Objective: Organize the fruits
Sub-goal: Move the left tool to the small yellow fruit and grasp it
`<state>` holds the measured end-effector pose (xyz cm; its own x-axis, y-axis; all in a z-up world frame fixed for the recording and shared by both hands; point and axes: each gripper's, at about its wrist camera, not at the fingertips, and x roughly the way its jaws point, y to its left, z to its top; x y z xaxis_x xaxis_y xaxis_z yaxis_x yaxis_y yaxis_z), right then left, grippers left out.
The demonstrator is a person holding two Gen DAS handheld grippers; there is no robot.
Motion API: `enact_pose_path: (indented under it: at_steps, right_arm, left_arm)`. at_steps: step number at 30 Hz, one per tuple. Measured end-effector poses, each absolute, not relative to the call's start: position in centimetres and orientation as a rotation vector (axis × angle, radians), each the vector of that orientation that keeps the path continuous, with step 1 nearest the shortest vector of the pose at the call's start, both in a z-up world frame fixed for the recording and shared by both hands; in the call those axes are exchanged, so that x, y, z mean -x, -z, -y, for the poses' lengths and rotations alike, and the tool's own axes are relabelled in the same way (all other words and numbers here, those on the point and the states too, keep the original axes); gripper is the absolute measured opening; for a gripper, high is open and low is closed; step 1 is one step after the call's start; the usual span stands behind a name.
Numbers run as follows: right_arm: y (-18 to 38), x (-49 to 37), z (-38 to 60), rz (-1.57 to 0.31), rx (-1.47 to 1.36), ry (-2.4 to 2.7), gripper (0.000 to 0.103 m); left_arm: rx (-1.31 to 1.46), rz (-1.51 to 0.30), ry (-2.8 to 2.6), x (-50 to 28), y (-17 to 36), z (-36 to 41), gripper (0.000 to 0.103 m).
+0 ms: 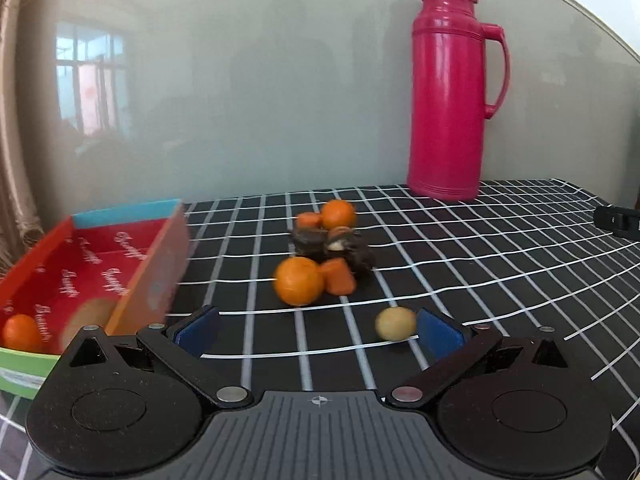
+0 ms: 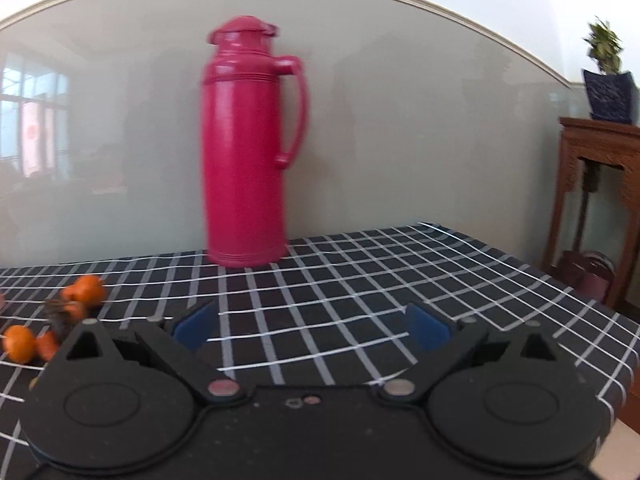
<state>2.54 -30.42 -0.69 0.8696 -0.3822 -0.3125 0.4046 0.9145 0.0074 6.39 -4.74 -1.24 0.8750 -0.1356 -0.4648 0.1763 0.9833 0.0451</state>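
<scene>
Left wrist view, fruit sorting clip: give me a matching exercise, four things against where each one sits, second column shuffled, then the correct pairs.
Things:
1. pink thermos
2. small yellow fruit
3. kiwi
4. dark fruits

Places:
A. inside the red box, beside an orange
B. middle of the pile on the checked cloth, between the oranges
C. upright at the back, by the wall
D. alone on the cloth, just inside the left gripper's right-hand finger

Pairs: 1-C, 2-D, 3-A, 4-B
</scene>
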Motion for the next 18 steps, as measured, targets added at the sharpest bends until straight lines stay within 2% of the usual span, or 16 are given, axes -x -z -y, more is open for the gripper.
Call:
enact_pose_path:
  at_steps: [7,8,9,11,16,18]
  right_arm:
    - [1.2,-2.2,32.8,-0.336,-0.107,0.432,0.101]
    - [1.2,-2.3,32.7,-0.334,-0.096,0.431,0.1]
    - [1.2,-2.2,32.6,-0.332,-0.083,0.432,0.101]
    - [1.3,-2.4,32.5,-0.335,-0.066,0.436,0.1]
    - [1.2,-2.4,32.9,-0.344,-0.067,0.452,0.101]
    - [1.3,-2.4,33.1,-0.346,-0.065,0.457,0.101]
  left_arm:
    - [-0.135,-0.493,0.162,-7.5,2.3,7.7,0.103]
    - [-0.139,-0.496,0.153,-7.6,2.3,8.0,0.099]
    - [-0.144,-0.511,0.151,-7.9,2.5,8.4,0.085]
    - [-0.128,-0.56,0.164,-8.5,3.0,8.6,0.071]
    - [-0.122,-0.594,0.174,-9.4,3.5,9.2,0.066]
    - [-0.121,-0.608,0.174,-9.6,3.6,9.4,0.061]
